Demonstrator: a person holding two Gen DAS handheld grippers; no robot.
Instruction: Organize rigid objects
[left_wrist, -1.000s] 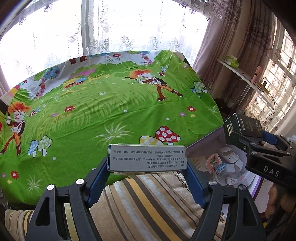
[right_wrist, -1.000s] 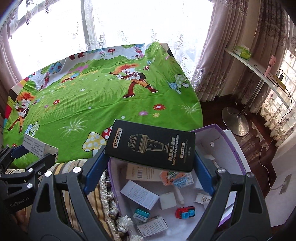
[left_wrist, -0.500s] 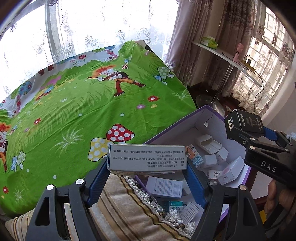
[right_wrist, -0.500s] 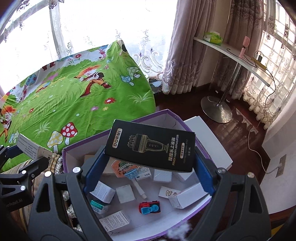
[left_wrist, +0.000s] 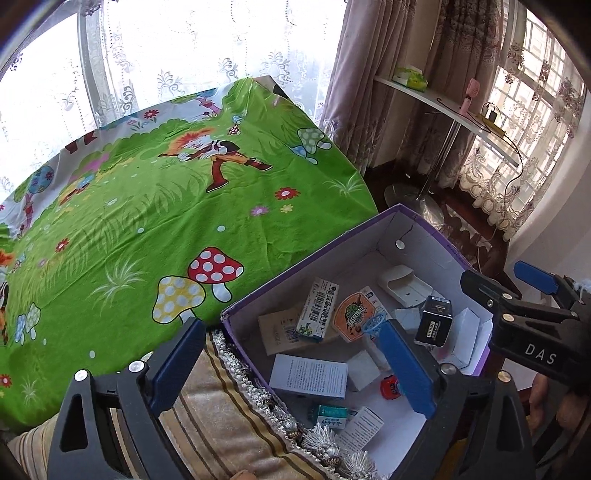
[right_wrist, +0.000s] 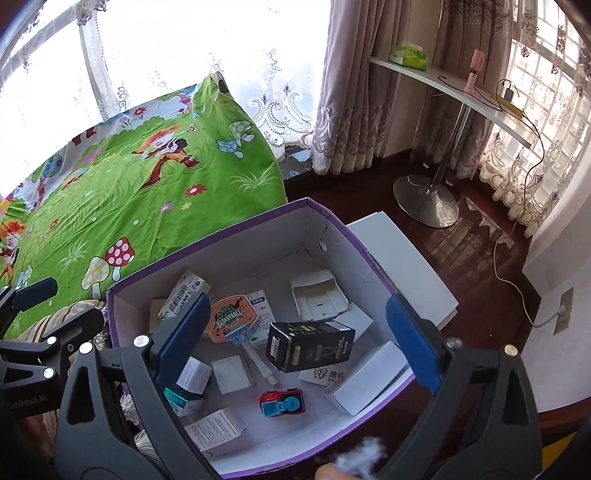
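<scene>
1. The right tongs (right_wrist: 295, 332) stand wide with nothing pressed between the pads, having just been opening over the purple-edged box (right_wrist: 236, 240).
2. The black carton (right_wrist: 310, 350) sits tilted between those blue pads, clear of both; whether it rests on anything I cannot tell.
3. The left tongs (left_wrist: 295, 365) are also wide and empty, having just been opening, at the box's near-left corner.
4. The white printed carton (left_wrist: 308, 374) lies flat on the box floor among small packs, a basketball card (right_wrist: 231, 317) and a red toy car (right_wrist: 282, 404).
5. Beyond the box spreads the green cartoon cloth (left_wrist: 147, 206), then lace curtains.
</scene>
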